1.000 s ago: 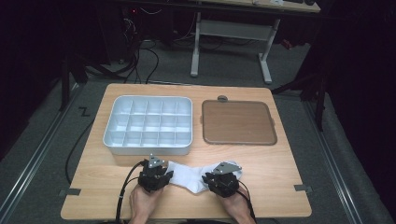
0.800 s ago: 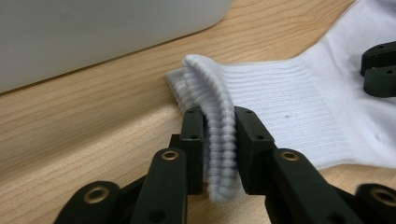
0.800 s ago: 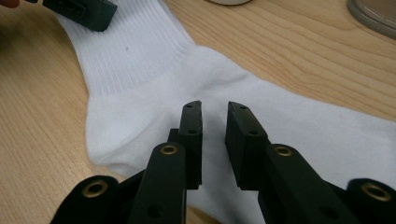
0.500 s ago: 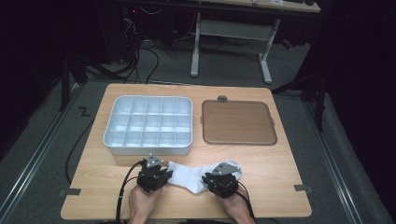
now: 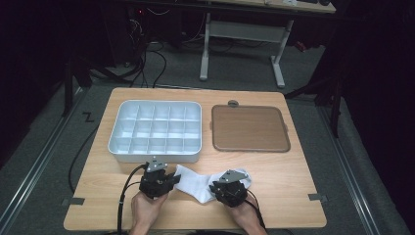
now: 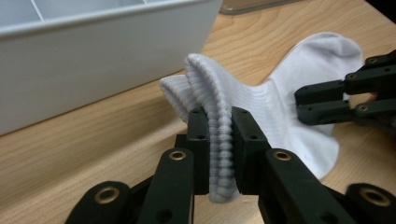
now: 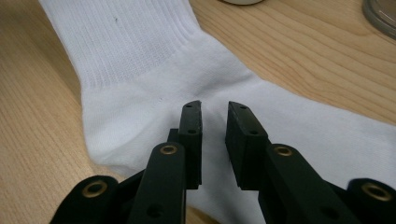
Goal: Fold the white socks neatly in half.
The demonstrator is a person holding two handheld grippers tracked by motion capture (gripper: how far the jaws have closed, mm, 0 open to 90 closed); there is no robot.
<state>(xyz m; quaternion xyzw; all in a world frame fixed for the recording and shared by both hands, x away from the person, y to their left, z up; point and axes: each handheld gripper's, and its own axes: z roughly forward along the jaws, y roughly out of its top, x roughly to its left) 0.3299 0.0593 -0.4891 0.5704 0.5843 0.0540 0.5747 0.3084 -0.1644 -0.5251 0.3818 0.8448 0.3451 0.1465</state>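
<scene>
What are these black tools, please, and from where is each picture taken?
A person sits at a wooden table and holds one black two-jaw gripper in each hand. One camera looks down from above; one camera rides on each gripper and looks along its jaws. On the table lie a white sock, a white tray with compartments and a brown lid. The left gripper has just closed on the sock's ribbed cuff. The right gripper rests on the sock's middle, jaws slightly apart.
</scene>
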